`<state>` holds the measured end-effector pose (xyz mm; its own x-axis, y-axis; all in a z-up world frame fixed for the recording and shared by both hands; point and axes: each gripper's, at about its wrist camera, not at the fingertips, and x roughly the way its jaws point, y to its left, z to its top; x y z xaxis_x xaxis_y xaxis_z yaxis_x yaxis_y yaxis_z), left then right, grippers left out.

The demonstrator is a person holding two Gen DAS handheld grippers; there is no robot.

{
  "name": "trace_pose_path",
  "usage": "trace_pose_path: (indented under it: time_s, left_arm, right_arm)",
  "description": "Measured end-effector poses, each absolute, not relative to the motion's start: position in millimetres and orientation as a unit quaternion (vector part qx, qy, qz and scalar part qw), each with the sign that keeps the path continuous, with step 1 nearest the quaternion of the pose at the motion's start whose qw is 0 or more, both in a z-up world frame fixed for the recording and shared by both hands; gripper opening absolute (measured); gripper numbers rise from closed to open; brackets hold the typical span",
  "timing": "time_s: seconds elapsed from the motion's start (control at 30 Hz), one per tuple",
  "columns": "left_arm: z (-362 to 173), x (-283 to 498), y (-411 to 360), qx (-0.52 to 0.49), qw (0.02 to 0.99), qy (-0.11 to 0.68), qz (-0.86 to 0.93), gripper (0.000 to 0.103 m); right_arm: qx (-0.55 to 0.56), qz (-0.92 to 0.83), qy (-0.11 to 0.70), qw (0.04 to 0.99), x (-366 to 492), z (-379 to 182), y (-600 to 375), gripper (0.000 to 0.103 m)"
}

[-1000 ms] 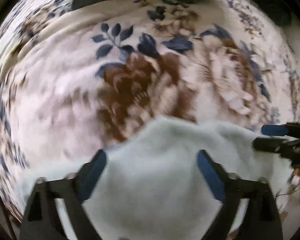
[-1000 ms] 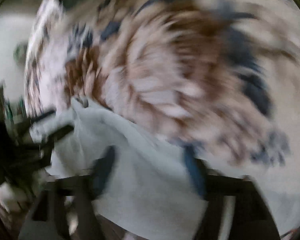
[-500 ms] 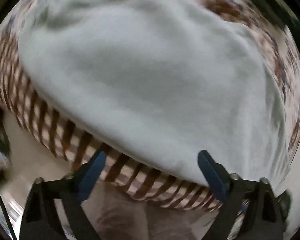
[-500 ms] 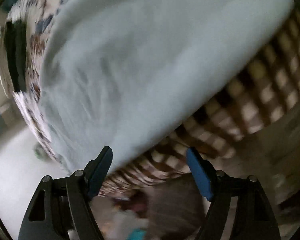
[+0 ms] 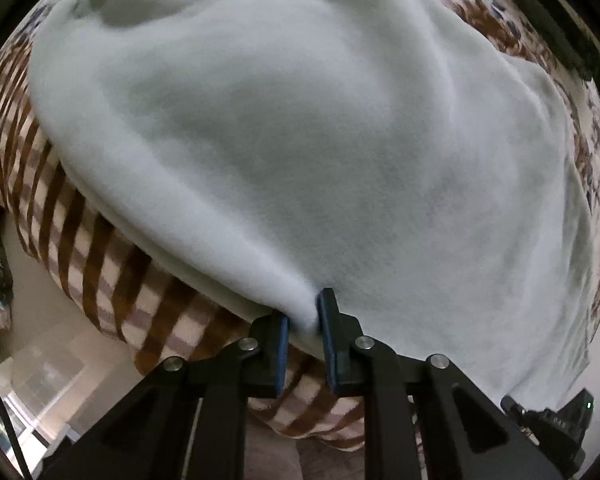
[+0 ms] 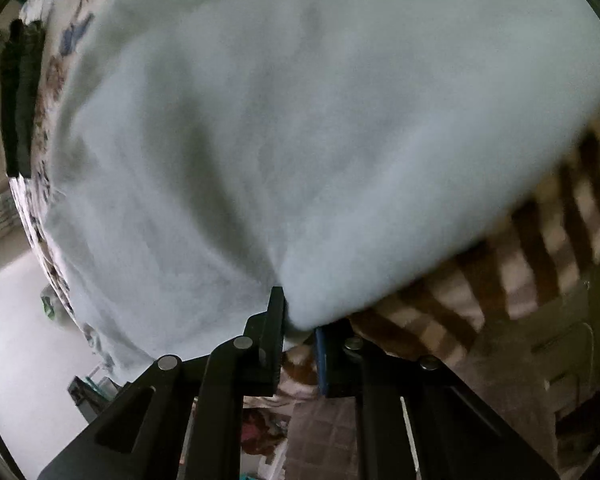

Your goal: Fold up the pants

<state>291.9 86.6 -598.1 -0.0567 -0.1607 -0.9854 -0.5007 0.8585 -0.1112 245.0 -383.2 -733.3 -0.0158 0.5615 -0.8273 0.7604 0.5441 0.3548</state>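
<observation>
**Both tools pinch the soft pants at the bed's edge**

The left tool (image 5: pixel 303 330) is clenched on a bit of the pale, fuzzy fleece pants (image 5: pixel 300 140). The cloth bunches into a small point between its blue pads (image 5: pixel 326 336). The pants spread out from there toward 12 o'clock and fill most of the left view. They lie on a bed with a brown and cream checked blanket (image 5: pixel 112 292), which shows from 8 to 6 o'clock. A flower-print bedcover (image 5: pixel 496 20) peeks out at 2 o'clock. At 4 o'clock, part of another black device (image 5: pixel 556 420) sits at the cloth's edge.

The right tool (image 6: pixel 300 336) is also clenched on the pants (image 6: pixel 300 120), gripping an edge near the checked blanket (image 6: pixel 520 272) at 4 o'clock. Dark folded clothes (image 6: pixel 20 100) sit on the flower-print bedcover (image 6: pixel 48 92) at 9 o'clock.
</observation>
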Motion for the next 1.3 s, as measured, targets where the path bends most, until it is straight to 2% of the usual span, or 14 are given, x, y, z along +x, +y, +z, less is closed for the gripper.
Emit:
trace_pose_path:
  time_s: [0.1,0.13,0.17,0.23,0.27,0.37,0.53,0.73,0.9,1.1,1.13,1.17,1.2,1.3]
  left_arm:
    - [-576.1,303.6,74.0,-0.191,0.654,0.722,0.124,0.018]
    - [-567.5,316.1,61.0,-0.168,0.66,0.723,0.119,0.024]
    - [-557.9,319.6,48.4,-0.15,0.667,0.721,0.113,0.033]
    - [-533.5,329.2,15.0,-0.114,0.688,0.711,0.087,0.056]
    - [-526.4,329.7,-4.5,-0.104,0.698,0.705,0.073,0.073]
    - [-516.0,340.2,-71.1,-0.066,0.718,0.693,0.015,0.092]
    - [-532.5,361.7,-174.5,0.0,0.728,0.684,-0.052,0.093]
    - [-578.4,372.5,-265.1,0.05,0.723,0.682,-0.101,0.093]
    - [-617.4,375.8,-274.5,0.06,0.71,0.695,-0.092,0.1]
    - [-633.9,389.5,-277.4,0.052,0.702,0.707,-0.072,0.103]
    - [-637.5,393.4,-279.9,0.054,0.695,0.714,-0.065,0.103]
    - [-639.5,397.3,-282.5,0.054,0.689,0.72,-0.062,0.103]
    - [-639.8,401.6,-285.6,0.054,0.683,0.726,-0.059,0.103]
    - [-625.8,405.9,-279.5,0.038,0.694,0.716,-0.067,0.103]
  right_arm:
    - [0.481,-0.068,0.705,0.517,248.4,-730.1,-386.1,0.03]
    - [0.485,-0.061,0.7,0.521,246.8,-725.2,-390.4,0.043]
    - [0.491,-0.056,0.689,0.53,241.6,-717.4,-399.6,0.059]
    - [0.508,-0.063,0.658,0.552,227.6,-698.3,-424.9,0.072]
    - [0.519,-0.068,0.641,0.562,220.1,-690.7,-439.3,0.072]
    - [0.537,-0.123,0.578,0.602,196.7,-667.7,-499.1,0.073]
    - [0.543,-0.256,0.479,0.64,155.3,-655.5,-606.5,0.073]
    - [0.65,-0.2,0.393,0.619,137.0,-733.7,-697.3,0.073]
    - [0.691,-0.104,0.299,0.65,147.4,-741.7,-707.7,0.074]
    - [0.696,-0.094,0.321,0.635,173.6,-770.4,-704.5,0.073]
    - [0.695,-0.096,0.319,0.637,178.1,-769.3,-703.6,0.067]
    - [0.687,-0.1,0.325,0.643,184.4,-766.3,-700.2,0.028]
    - [0.67,-0.101,0.34,0.652,191.7,-761.9,-698.2,0.019]
    - [0.655,-0.13,0.34,0.662,197.7,-746.9,-701.9,0.019]
